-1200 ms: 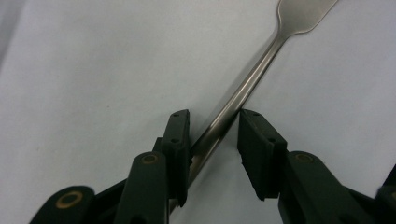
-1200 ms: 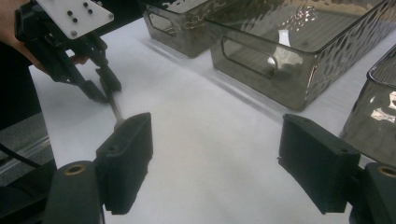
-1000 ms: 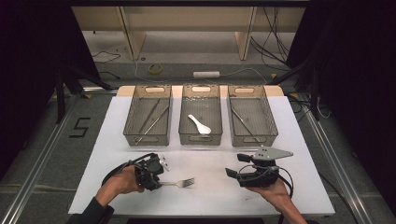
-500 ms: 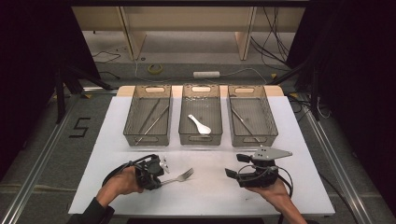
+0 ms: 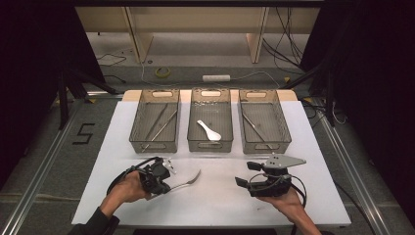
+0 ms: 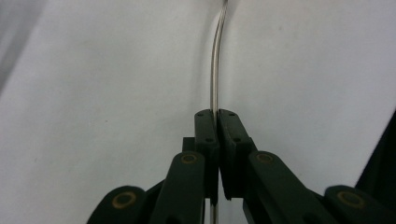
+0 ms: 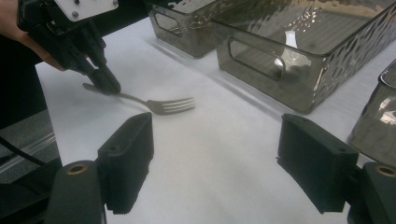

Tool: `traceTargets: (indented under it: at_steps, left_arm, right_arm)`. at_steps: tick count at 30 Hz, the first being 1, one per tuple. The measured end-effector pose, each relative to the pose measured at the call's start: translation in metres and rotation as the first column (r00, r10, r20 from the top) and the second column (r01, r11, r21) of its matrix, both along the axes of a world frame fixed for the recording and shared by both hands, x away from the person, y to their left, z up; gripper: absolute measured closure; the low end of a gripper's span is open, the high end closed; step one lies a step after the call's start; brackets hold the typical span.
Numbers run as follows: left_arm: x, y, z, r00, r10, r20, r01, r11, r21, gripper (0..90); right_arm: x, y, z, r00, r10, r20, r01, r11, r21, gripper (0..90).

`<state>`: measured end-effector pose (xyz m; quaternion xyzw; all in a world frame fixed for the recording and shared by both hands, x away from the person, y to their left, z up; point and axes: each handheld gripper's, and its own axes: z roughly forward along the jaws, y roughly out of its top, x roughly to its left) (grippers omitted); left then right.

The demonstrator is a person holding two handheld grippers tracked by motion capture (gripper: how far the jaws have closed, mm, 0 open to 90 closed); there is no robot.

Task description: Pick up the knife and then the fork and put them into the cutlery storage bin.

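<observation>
Left gripper (image 5: 164, 182) lay low at the near left of the table (image 5: 220, 205), hand (image 5: 128, 187) wrapped round its body, forearm coming in from the bottom edge, jaws pointing right. Its jaws had just been closing and were clamped tight on the fork (image 5: 188, 181) handle; in the left gripper view the handle (image 6: 215, 70) ran straight out from between the pads. Fork sat on the table just right of that gripper, tines (image 7: 175, 106) toward the trays, in front of the left tray (image 5: 155, 143) and middle tray (image 5: 210, 146). Right gripper (image 5: 244, 182) rested at the near right, hand (image 5: 288, 203) under it, pointing left toward the fork, jaws wide apart, nothing between them, well apart from the fork.
</observation>
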<state>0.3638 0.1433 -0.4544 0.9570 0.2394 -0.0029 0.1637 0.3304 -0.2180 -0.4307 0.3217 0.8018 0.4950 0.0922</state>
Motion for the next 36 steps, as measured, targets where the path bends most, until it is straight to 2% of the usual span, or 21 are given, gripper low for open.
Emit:
traceTargets:
  at_steps: [2,9,14,16,18,20,25,28,32,36]
  left_arm:
    - [0.001,-0.001,-0.005,1.0000,0.007,-0.006,-0.007,0.9998,0.016,86.9]
    - [0.000,-0.004,-0.005,0.9998,0.019,0.003,-0.019,0.9992,0.035,86.4]
    - [-0.001,-0.004,-0.006,0.9998,0.019,0.007,-0.020,0.9993,0.032,86.3]
    - [-0.002,-0.004,-0.006,0.9995,0.025,0.018,-0.025,0.9992,0.030,86.2]
    - [-0.003,-0.004,-0.006,0.9997,0.006,0.023,-0.007,0.9992,0.039,86.3]
    - [-0.006,-0.007,-0.005,0.9989,-0.002,0.046,0.000,0.9984,0.057,86.9]
    - [-0.001,-0.004,0.004,0.9985,0.033,0.044,-0.032,0.9993,-0.018,87.1]
    - [0.000,-0.001,0.012,0.9976,0.056,0.040,-0.053,0.9964,-0.066,87.0]
    - [-0.001,-0.003,0.019,0.9983,0.052,0.026,-0.050,0.9945,-0.093,87.0]
    - [-0.003,-0.011,0.027,0.9990,0.040,0.022,-0.037,0.9933,-0.109,86.9]
  right_arm:
    - [0.000,0.001,0.000,1.0000,0.003,0.001,-0.003,1.000,0.000,27.7]
    - [0.000,0.002,-0.001,1.0000,0.007,0.000,-0.007,1.000,-0.001,27.7]
    - [0.000,0.002,-0.001,1.0000,0.007,0.001,-0.007,1.000,-0.001,27.8]
    - [0.000,0.002,-0.001,1.0000,0.007,0.001,-0.007,1.000,-0.004,27.8]
    - [0.000,0.003,-0.001,1.0000,0.009,0.001,-0.009,1.000,-0.003,27.8]
    - [0.000,0.003,0.000,0.9999,0.010,0.000,-0.010,1.000,-0.002,27.9]
    - [-0.001,0.003,0.001,0.9998,0.017,0.004,-0.017,1.000,0.003,28.2]
    - [-0.003,0.005,0.002,0.9993,0.031,0.022,-0.031,1.000,-0.002,28.5]
    - [-0.007,0.013,0.004,0.9961,0.070,0.053,-0.069,0.997,-0.027,28.7]
    - [-0.014,0.027,0.008,0.9877,0.123,0.097,-0.117,0.991,-0.067,28.7]
